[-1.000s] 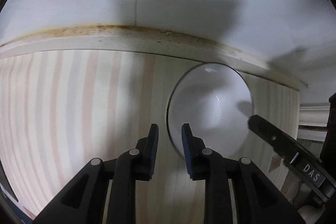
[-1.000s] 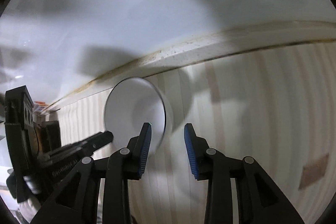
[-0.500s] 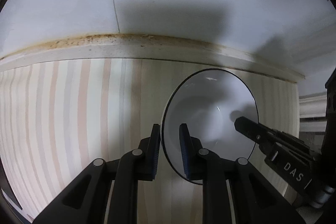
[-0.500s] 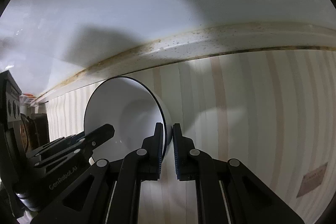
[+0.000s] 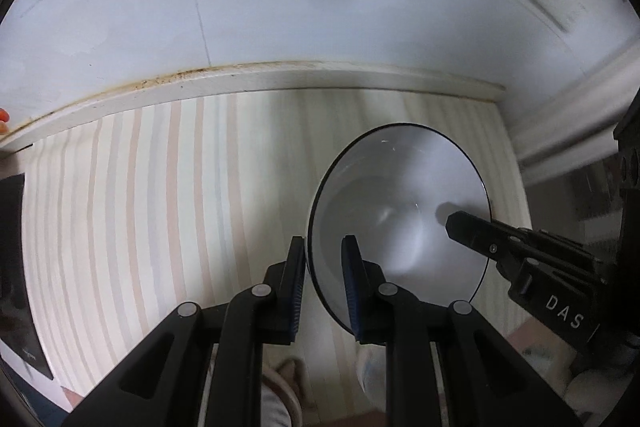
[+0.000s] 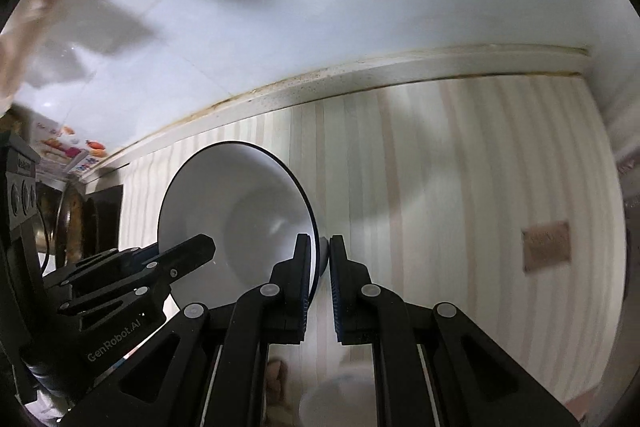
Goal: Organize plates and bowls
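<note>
A white bowl with a thin dark rim (image 5: 396,203) is held between both grippers above the striped wooden counter (image 5: 160,195). My left gripper (image 5: 322,263) is shut on the bowl's left rim, one finger inside and one outside. My right gripper (image 6: 319,259) is shut on the opposite rim of the same bowl (image 6: 240,195). Each view shows the other gripper's finger reaching into the bowl: the right one in the left wrist view (image 5: 480,231), the left one in the right wrist view (image 6: 184,255).
A white tiled wall (image 5: 320,7) rises behind the counter, with a stained ledge (image 5: 280,79) at its foot. A dark object (image 5: 16,267) lies at the counter's left edge. Dark pots (image 6: 76,223) and packaging (image 6: 68,147) sit far left. Another white round dish (image 6: 340,399) shows below.
Both grippers closed on the bowl's opposite rims and lifted it; the counter now looks farther away and more of the wall and surroundings show.
</note>
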The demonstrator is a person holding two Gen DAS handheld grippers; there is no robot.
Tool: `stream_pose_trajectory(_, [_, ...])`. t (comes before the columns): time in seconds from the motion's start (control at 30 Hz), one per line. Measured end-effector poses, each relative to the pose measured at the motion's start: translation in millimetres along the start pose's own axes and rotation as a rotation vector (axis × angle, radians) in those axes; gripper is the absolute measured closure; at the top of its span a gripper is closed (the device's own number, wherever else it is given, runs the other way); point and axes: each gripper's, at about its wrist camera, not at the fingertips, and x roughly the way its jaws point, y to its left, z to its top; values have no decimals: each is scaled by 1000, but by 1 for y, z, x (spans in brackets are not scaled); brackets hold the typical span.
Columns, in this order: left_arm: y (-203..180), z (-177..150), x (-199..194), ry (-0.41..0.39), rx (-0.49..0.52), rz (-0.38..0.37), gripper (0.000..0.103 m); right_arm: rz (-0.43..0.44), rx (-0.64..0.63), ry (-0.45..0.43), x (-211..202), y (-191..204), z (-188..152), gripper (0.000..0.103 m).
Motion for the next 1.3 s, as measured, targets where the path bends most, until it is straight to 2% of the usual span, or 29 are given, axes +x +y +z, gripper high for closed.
stream_pose_trajectory(0.1, [-15, -18, -10, 5, 37, -12, 87, -4, 8, -22, -26, 2, -26, 92])
stream_pose_trajectory(0.27, [-36, -52, -11, 38, 84, -27, 87, -17, 40, -22, -59, -18, -79, 92])
stream_pose_trajectory(0.53, [-59, -93, 23, 130, 148, -11, 87, -35, 117, 35, -51, -54, -140, 92])
stream_pose_trajectory(0.77, [-63, -113, 50, 190, 157, 27, 87, -45, 149, 80, -28, -69, -162, 92])
stream_pose_trajectory(1.0, [-67, -115, 63, 218, 183, 60, 87, -58, 144, 123, -6, -72, -171, 92])
stream_pose_trajectory(1.03, [-68, -114, 64, 288, 207, 77, 87, -63, 140, 122, -5, -72, -171, 92])
stream_pose_trajectory(1.3, [-72, -112, 66, 292, 249, 105, 87, -73, 152, 124, -1, -76, -167, 92])
